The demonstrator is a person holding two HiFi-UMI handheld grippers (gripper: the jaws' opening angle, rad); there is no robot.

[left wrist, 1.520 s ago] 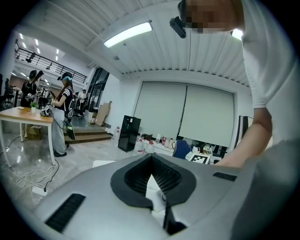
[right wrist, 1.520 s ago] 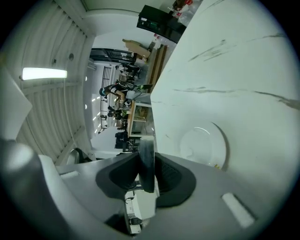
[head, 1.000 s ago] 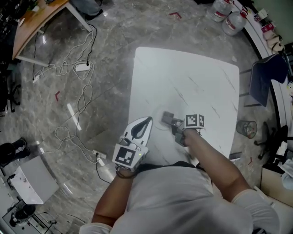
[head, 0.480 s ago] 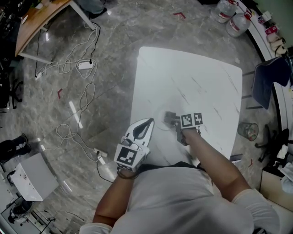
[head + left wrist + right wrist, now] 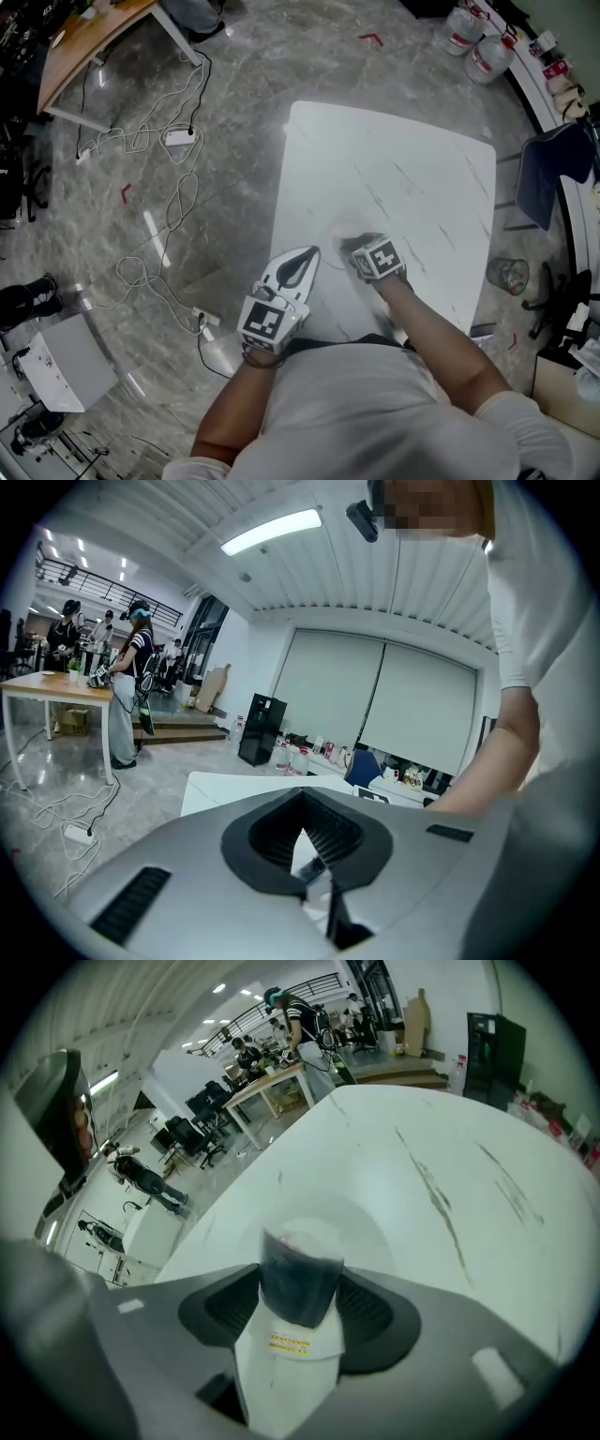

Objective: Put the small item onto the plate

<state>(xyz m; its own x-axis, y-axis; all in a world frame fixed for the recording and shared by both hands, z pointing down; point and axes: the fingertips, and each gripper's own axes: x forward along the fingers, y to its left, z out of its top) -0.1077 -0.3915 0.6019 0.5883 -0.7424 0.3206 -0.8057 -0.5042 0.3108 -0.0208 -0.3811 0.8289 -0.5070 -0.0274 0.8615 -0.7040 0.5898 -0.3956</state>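
**A:** Where is the small white packet with a dark, glossy end and a yellow label (image 5: 295,1330)?

**B:** It sits between the jaws of the right hand-held gripper (image 5: 300,1283), above the round white plate (image 5: 373,1232) on the white, grey-veined marble worktop (image 5: 412,178). The dark end points at the plate. Whether it touches the plate cannot be made out.

**A:** And the grip on it?

**B:** The right jaws are opening and stand wide, with the packet in the gap and the dark ribbed pads close on either side.

**A:** What about the other arm?

**B:** The left hand-held gripper (image 5: 302,255) is at the worktop's near edge, just beside the right one. Its jaws are closed to a point with nothing between them.
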